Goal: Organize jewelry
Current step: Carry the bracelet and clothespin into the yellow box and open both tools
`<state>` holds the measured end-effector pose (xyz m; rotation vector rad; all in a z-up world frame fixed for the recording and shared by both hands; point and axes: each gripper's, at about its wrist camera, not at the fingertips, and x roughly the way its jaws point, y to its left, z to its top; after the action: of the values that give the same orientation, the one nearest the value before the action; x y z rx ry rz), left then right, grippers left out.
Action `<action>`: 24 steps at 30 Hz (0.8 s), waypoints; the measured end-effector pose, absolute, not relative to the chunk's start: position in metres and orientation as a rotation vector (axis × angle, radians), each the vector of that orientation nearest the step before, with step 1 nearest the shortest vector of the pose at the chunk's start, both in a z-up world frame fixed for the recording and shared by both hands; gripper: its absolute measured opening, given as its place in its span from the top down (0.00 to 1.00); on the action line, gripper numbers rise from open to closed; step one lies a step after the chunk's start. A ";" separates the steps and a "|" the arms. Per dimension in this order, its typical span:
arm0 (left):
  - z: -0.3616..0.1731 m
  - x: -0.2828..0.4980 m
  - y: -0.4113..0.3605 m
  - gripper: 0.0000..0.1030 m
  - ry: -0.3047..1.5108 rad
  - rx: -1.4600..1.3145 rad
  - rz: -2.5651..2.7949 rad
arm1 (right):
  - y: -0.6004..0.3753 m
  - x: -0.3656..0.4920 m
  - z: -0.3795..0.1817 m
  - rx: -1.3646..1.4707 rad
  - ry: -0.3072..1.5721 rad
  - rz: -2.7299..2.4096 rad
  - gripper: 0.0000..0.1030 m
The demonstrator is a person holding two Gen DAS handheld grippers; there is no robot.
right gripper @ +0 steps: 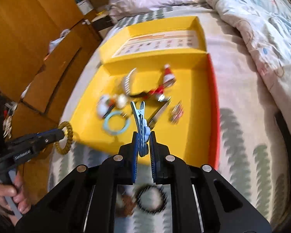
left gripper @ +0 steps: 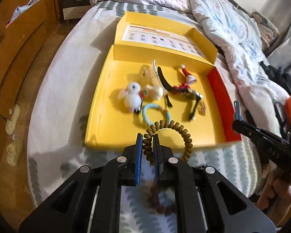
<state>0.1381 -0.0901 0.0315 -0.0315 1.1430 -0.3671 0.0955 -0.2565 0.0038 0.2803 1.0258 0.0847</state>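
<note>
A: What do I have in each hand?

B: My left gripper is clamped on an olive-brown coiled spiral hair tie; the tie loops up past the blue pads and hangs over the near edge of the box. My right gripper is clamped on a pale blue metal alligator hair clip; its beak points away from me, over the box.

A: And the box?

B: A shallow yellow cardboard box with one red side wall lies open on the patterned bed sheet, its lid folded back flat behind it; a crumpled pale quilt is to its right.

A: What is inside?

B: A white fluffy rabbit hair clip touching a cream pom-pom; a light blue elastic hair ring just in front of them; a small red and white Santa-hat clip toward the back; some dark clips between, too blurred to tell apart.
</note>
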 end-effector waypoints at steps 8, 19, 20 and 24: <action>-0.008 0.186 -0.127 0.90 1.221 0.012 -0.400 | -0.281 0.144 -0.029 0.326 1.074 0.078 0.88; -0.036 0.202 -0.159 0.89 1.264 0.059 -0.432 | -0.289 0.168 -0.061 0.320 1.138 0.027 0.88; -0.037 0.204 -0.158 0.89 1.259 0.060 -0.427 | -0.290 0.169 -0.062 0.321 1.138 0.027 0.88; -0.041 0.208 -0.155 0.89 1.261 0.044 -0.420 | -0.294 0.173 -0.060 0.317 1.110 -0.005 0.88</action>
<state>0.2084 -0.1550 -0.0413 0.0444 1.2606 -0.4197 0.1734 -0.2937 -0.0595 0.3171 1.1101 -0.0047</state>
